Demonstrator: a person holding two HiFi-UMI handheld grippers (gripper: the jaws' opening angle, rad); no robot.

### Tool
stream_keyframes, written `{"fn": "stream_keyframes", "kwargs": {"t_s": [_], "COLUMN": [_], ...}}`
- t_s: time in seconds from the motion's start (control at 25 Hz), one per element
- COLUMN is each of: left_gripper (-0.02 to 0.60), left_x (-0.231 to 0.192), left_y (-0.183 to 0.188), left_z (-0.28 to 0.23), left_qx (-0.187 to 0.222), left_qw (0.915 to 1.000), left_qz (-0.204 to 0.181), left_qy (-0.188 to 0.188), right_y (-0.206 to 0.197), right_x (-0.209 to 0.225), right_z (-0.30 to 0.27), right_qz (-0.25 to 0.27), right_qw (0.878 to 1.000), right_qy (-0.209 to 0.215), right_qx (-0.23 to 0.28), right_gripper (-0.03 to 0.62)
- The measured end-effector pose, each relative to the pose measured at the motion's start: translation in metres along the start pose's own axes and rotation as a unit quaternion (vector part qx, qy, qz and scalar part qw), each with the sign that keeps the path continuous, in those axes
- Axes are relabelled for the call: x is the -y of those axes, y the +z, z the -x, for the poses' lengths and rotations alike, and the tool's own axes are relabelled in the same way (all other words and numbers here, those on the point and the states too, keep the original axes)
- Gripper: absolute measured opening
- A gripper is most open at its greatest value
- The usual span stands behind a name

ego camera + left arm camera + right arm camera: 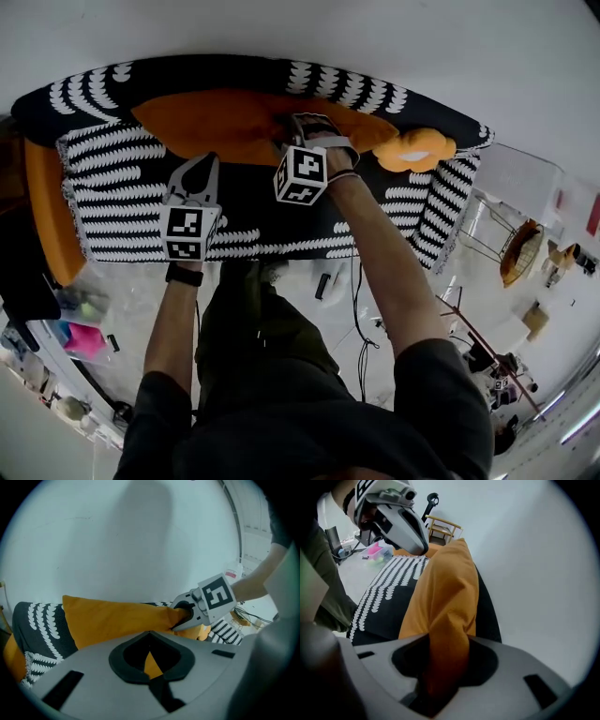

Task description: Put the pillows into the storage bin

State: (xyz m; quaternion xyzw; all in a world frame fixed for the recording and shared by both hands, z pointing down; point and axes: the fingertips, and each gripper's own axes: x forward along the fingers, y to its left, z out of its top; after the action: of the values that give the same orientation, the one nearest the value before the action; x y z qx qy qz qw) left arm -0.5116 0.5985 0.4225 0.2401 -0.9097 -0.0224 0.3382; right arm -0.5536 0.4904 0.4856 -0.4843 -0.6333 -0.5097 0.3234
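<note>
A large rectangular orange fabric pillow (234, 127) lies lengthwise along the back of a black-and-white patterned sofa. One end of it is bunched into a fold between the jaws of the right claw (305, 127), which grip it. In the right gripper view its cloth (445, 588) runs away from the claw as a tall, creased ridge. The rest of it stretches out ahead of the left claw (194, 167), apart from it.

A small yellow-orange flower-shaped plush pillow (414, 148) rests flat on the seat, near the right claw's right side.

A long orange cushion (52, 216) stands on edge at the sofa's end, well to the left of the left claw.
</note>
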Motion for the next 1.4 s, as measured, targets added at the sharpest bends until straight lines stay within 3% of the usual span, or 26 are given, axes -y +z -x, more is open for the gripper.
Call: {"fn": "stream_keyframes", "kwargs": {"t_s": [0.24,0.44,0.76,1.0,1.2,1.28,1.4], "left_gripper": [0.005,0.004,0.005,0.004,0.004,0.005,0.004], "left_x": [0.023,0.056,0.160,0.270,0.398,0.453,0.535], "left_y": [0.015,0.034,0.051,0.051,0.040,0.029,0.012], "left_z": [0.006,0.013,0.023,0.027,0.027,0.030,0.033], "left_qx": [0.010,0.020,0.028,0.038,0.038,0.035,0.028], "left_qw": [0.9997,0.9981,0.9887,0.9786,0.9606,0.9507,0.9267], "left_qz": [-0.017,-0.045,-0.118,-0.154,-0.191,-0.207,-0.242], "left_qy": [-0.015,-0.037,-0.089,-0.131,-0.199,-0.228,-0.286], "right_y": [-0.001,-0.021,-0.088,-0.167,-0.247,-0.283,-0.335], "right_x": [-0.017,-0.029,-0.084,-0.145,-0.213,-0.247,-0.301], "right_z": [0.038,0.084,0.167,0.244,0.317,0.345,0.383], "right_qz": [-0.038,-0.104,-0.205,-0.303,-0.370,-0.397,-0.453], "right_qw": [0.999,0.994,0.976,0.948,0.920,0.906,0.873], "right_qy": [-0.006,-0.027,-0.068,-0.093,-0.127,-0.142,-0.168], "right_qx": [0.021,0.024,0.018,0.006,-0.022,-0.038,-0.070], "right_gripper": [0.121,0.074,0.060,0.060,0.061,0.060,0.061]}}
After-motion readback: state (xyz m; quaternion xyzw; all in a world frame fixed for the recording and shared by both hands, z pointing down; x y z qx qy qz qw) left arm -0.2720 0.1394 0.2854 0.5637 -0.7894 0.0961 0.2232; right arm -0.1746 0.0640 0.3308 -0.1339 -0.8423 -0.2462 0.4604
